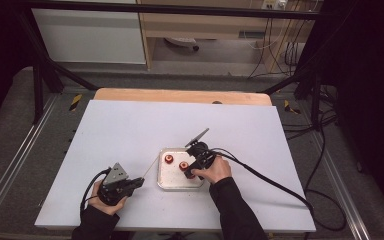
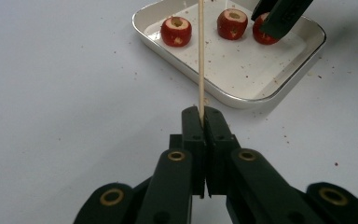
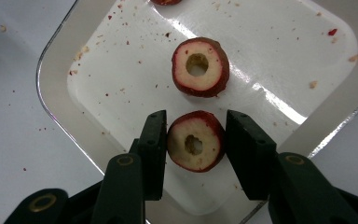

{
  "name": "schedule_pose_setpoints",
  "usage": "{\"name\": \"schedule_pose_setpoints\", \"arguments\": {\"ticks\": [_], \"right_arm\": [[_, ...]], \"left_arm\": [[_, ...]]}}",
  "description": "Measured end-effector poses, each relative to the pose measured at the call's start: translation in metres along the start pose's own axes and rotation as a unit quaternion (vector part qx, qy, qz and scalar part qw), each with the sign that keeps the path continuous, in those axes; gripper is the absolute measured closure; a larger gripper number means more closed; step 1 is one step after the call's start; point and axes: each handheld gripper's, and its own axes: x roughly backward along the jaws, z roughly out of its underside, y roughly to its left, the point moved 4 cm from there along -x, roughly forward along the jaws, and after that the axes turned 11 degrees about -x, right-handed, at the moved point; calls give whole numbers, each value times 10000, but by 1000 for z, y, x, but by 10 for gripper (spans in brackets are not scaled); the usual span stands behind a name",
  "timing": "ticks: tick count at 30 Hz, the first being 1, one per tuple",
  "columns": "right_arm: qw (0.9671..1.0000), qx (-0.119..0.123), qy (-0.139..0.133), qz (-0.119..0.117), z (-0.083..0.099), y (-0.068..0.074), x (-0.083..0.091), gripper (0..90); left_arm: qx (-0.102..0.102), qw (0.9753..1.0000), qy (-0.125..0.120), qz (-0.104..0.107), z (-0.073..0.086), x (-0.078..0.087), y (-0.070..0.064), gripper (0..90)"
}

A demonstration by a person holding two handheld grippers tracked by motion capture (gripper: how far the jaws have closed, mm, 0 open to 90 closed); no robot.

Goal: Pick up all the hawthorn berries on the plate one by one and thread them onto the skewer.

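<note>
Between the spread jaws of the right gripper [image 3: 196, 144], a red-skinned cored fruit slice [image 3: 196, 147] lies in the white tray [image 3: 56, 70], its pale flesh holed at centre. Left gripper [image 2: 201, 116] is clenched on a thin wooden skewer [image 2: 200, 51].

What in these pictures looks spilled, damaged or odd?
Red-brown crumbs lie scattered over the white tray floor and on the table beside it. The three cored red fruits, such as the one between the right gripper jaws, have holes through their middles.
</note>
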Motion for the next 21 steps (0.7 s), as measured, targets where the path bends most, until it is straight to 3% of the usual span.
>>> {"name": "schedule_pose_setpoints", "arguments": {"ticks": [5, 8, 10, 11, 12, 13, 14, 15, 16, 17, 18, 21], "right_arm": [[9995, -91, -257, -163, 0, 3, 10, 601], [9971, -164, -677, -319, 0, 5, 26, 602], [9961, -199, -776, -367, 0, 6, 29, 602], [9920, -269, -1084, -590, 0, 8, 36, 602], [9920, -269, -1084, -590, 0, 8, 36, 602], [9866, -341, -1387, -795, 1, 8, 41, 603], [9843, -367, -1493, -872, 2, 8, 42, 603], [9799, -401, -1672, -1007, 3, 8, 44, 603], [9739, -463, -1885, -1178, 5, 10, 46, 603], [9739, -463, -1885, -1178, 5, 10, 46, 603], [9639, -559, -2192, -1404, 8, 11, 47, 603], [9465, -686, -2663, -1690, 14, 15, 48, 604]], "left_arm": [[-2, 10000, -36, -9, -1, 1, -1, 883], [-25, 10000, -68, -20, -2, 1, -3, 883], [-27, 9999, -92, -41, -3, 2, -3, 883], [-32, 9999, -100, -37, -3, 2, -4, 883], [-25, 9999, -114, -52, -4, 2, -4, 883], [-9, 9999, -130, -51, -4, 2, -5, 883], [-12, 9999, -133, -50, -4, 2, -5, 883], [-11, 9999, -148, -67, -4, 3, -6, 883], [-13, 9998, -158, -72, -5, 3, -6, 883], [-5, 9998, -167, -69, -5, 2, -7, 883], [-3, 9998, -168, -76, -5, 2, -8, 883], [18, 9998, -187, -101, -6, 2, -10, 883]]}}
